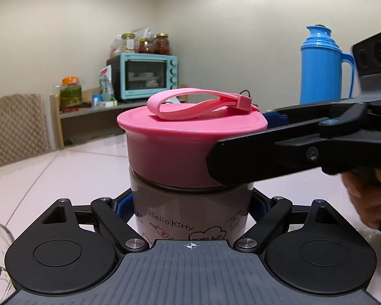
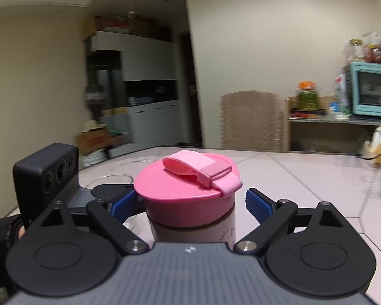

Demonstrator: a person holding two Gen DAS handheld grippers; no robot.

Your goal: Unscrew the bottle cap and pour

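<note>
Here, left tongs (image 1: 190, 211) gripping bottle (image 1: 190, 216), pink cap (image 1: 190, 137) on

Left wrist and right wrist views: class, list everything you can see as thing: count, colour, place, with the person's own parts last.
bottle: one, pale with cartoon print, on the table, between the left pads
cap: one, pink with a strap, on the bottle
table: one, pale tiled
flask: one, blue, far right
oven: one, teal, back counter, jars on top
chair: one, tan, behind the table
left gripper: black, shut on the bottle
right gripper: black, pads apart around the cap
hand: one, on the right gripper
</note>
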